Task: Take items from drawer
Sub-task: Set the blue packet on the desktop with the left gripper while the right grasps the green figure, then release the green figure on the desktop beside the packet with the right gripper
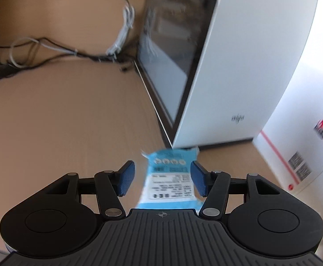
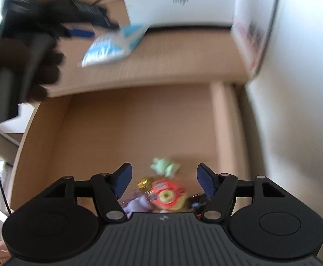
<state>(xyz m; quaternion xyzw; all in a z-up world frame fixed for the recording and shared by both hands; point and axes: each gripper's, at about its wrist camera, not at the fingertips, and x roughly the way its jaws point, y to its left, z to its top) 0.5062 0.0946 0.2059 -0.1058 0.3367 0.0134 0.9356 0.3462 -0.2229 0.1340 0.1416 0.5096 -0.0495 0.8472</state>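
Left wrist view: the left gripper hovers over the wooden desk with its blue pads spread apart. A light blue packet lies flat on the desk between them, label side up, its far end just short of the base of a white computer case. Neither pad visibly presses on the packet, so it looks set down rather than held — a sensible drop spot, out on the open desktop and clear of the drawer. A white carton with red print stands to the right, and loose cables trail across the far side of the desk.

Right wrist view: the right gripper points steeply down into the open drawer, its jaws apart and nothing between the pads. Directly below sits a small heap of items: a pale green soft toy, a red and yellow snack packet, something gold and something purple, too blurred to name. The open stance suits lining up on one of them. Higher in this view the blue packet rests on the desktop, with the person's hand and the other gripper beside it — the drawer is not yet emptied
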